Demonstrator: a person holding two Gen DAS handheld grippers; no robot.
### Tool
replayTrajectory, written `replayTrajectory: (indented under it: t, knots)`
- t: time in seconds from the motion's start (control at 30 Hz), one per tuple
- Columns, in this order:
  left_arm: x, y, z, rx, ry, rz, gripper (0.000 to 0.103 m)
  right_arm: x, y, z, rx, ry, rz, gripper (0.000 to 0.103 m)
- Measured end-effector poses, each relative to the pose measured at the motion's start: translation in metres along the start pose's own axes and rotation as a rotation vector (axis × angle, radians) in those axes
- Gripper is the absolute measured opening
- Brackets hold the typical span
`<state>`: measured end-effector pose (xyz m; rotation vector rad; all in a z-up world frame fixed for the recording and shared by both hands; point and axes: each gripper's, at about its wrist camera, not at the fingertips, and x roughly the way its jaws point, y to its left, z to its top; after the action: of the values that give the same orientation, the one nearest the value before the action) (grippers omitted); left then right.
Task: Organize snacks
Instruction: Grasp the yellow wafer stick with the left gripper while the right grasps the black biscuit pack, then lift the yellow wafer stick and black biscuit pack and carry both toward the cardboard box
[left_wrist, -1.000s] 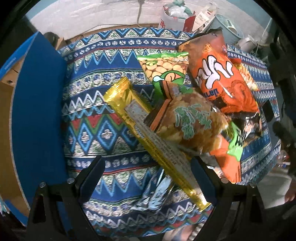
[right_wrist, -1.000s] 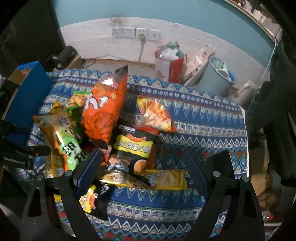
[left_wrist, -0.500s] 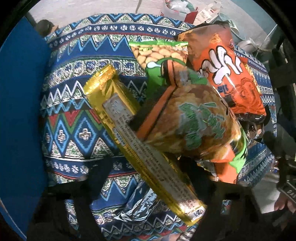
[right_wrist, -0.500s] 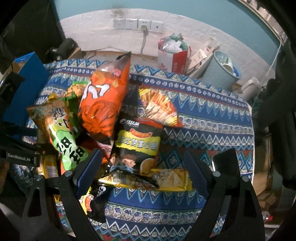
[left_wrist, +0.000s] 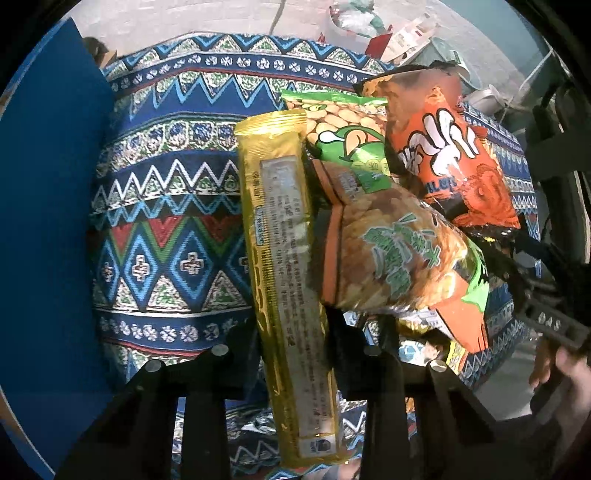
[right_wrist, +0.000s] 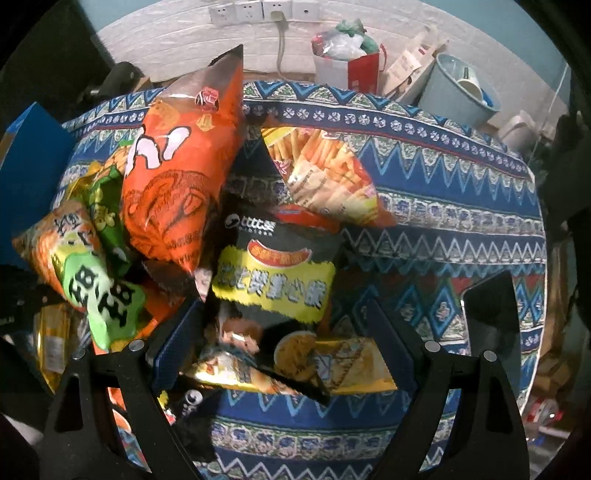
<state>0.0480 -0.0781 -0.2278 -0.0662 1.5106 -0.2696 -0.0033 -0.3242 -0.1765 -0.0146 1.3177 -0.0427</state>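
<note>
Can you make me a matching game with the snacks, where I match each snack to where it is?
Things:
1. long gold pack
2. big orange bag
3. black and yellow bag
4. fries bag

Places:
A. lying alone on the cloth, farthest toward the bin
B. clamped between the left gripper's fingers
C. leaning on the pile with its top corner sticking up
D. in front of the open right gripper, its lower end between the fingers

Pairs: 1-B, 2-C, 3-D, 4-A
</note>
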Motion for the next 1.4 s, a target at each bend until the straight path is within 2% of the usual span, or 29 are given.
replayTrajectory:
  t: [0.23, 0.3, 0.33, 0.57, 0.77, 0.9, 1.07, 1.4]
  knots:
    - [-0.034, 0.006, -0.006, 0.052, -0.059, 0.053, 0.032, 0.019, 0.01, 0.002, -0.038, 0.035, -0.045, 0.086]
    - [-0.048, 0.01, -0.009, 0.063, -0.077, 0.068, 0.032, 0.021, 0.011, 0.001, -0.046, 0.046, -0.036, 0.066]
    - [-0.051, 0.012, -0.01, 0.071, -0.087, 0.079, 0.032, 0.021, 0.011, 0.0, -0.046, 0.05, -0.032, 0.064]
    - [-0.084, 0.021, -0.017, 0.112, -0.138, 0.126, 0.032, -0.001, 0.005, -0.011, -0.054, 0.01, -0.106, 0.063]
    - [-0.109, -0.001, -0.023, 0.174, -0.206, 0.169, 0.032, -0.029, -0.002, -0.019, -0.024, -0.039, -0.144, 0.063]
    - [-0.117, -0.013, -0.029, 0.214, -0.253, 0.185, 0.032, -0.049, -0.001, -0.022, -0.024, -0.086, -0.151, 0.063]
    - [-0.135, -0.023, -0.037, 0.25, -0.294, 0.166, 0.032, -0.079, 0.008, -0.019, -0.038, -0.153, -0.156, 0.063]
    - [-0.167, -0.025, -0.047, 0.32, -0.415, 0.23, 0.032, -0.123, 0.035, -0.004, -0.079, -0.266, -0.112, 0.063]
